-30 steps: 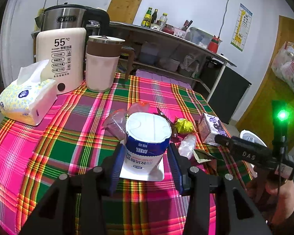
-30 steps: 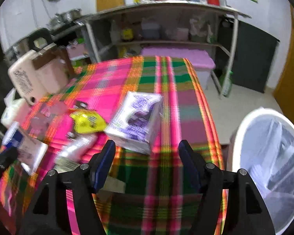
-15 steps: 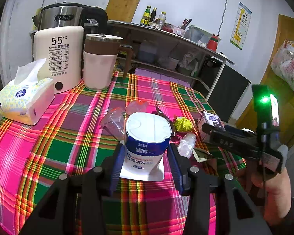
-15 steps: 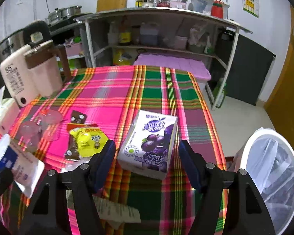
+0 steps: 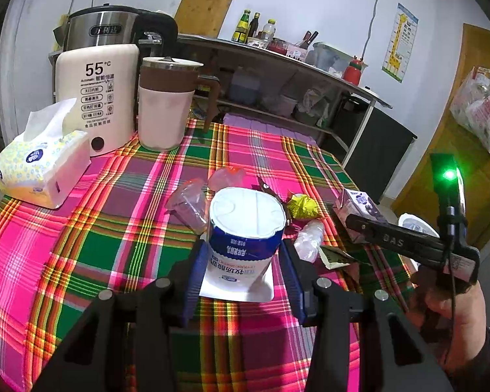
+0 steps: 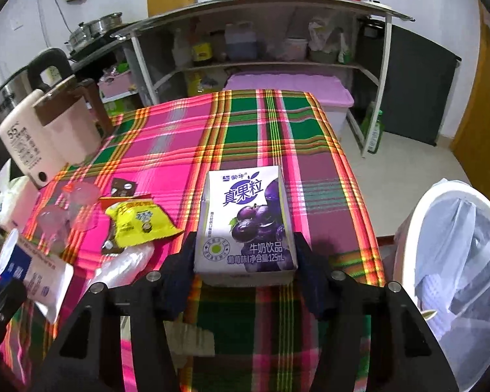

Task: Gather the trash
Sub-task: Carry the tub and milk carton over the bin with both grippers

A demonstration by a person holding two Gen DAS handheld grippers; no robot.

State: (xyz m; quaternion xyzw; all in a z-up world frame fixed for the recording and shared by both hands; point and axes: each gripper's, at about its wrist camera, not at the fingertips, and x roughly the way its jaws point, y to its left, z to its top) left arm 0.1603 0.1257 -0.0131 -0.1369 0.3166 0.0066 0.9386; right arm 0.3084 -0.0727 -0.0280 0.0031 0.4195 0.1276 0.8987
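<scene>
One purple grape milk carton (image 6: 245, 225) lies on the plaid tablecloth (image 6: 166, 150) between my right gripper (image 6: 245, 271) pads, whose jaws have just been closing and now touch its sides. My left gripper (image 5: 243, 274) clamps one blue-and-white yogurt tub (image 5: 246, 228). One white bin (image 6: 454, 261) stands beside the table.

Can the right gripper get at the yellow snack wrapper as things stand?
Probably not yet: the right gripper has just been closing around the purple milk drink carton, which fills its jaws. The yellow snack wrapper lies uncovered just left of it, reachable once the carton is binned.
</scene>
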